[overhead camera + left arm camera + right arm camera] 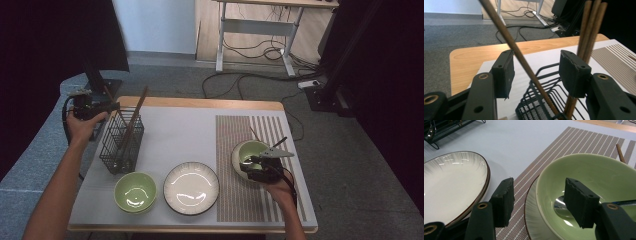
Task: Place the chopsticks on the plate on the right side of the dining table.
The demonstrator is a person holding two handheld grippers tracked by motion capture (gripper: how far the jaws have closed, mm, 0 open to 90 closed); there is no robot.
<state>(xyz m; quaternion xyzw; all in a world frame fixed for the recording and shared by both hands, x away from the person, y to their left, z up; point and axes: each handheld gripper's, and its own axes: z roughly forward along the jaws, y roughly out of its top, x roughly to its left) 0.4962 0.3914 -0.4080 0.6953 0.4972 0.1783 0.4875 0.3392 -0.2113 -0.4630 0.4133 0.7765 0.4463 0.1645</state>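
While our left gripper (535, 72) straddles a chopstick (516, 51) with jaws apart, the wire rack (541, 105) is cut off below. Our right gripper (537, 202) jaws gape across the green bowl (596, 172) rim, half hiding a spoon (560, 207).

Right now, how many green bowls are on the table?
2. One green bowl sits at the front left beside the white plate; the other green bowl is on the striped mat, by the right gripper.

The left tongs (114, 105) are held level on an outstretched forearm, jaws parted; the right tongs (248, 162) are kept low, jaws likewise parted.
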